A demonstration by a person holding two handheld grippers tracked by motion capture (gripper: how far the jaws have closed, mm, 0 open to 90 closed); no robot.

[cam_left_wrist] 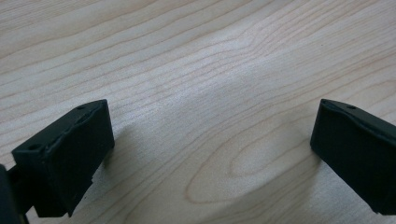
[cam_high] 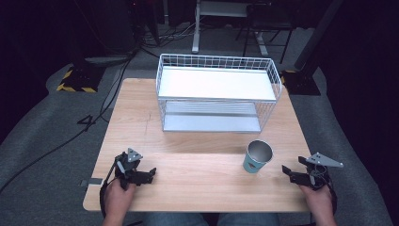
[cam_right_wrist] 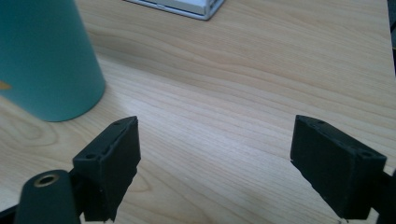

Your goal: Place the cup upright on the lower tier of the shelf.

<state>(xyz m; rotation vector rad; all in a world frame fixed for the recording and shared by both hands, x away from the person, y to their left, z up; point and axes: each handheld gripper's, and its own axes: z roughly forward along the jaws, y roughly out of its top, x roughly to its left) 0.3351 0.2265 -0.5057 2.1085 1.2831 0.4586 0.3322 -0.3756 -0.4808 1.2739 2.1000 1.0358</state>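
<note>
We take the teal cup point(cam_high: 258, 157) as our landmark: it stands upright on the wooden table point(cam_high: 197, 181), in front of the white wire rack point(cam_high: 217, 92) and well clear of it. We judge the main risk to be a knock from the right gripper point(cam_high: 288, 173), which sits just to the cup's right with one jaw aimed near its wall; a hurried sideways approach could tip this light, empty cup. Both pairs of jaws are spread wide and hold nothing. The left gripper point(cam_high: 147, 174) rests well to the cup's left over bare wood.
</note>
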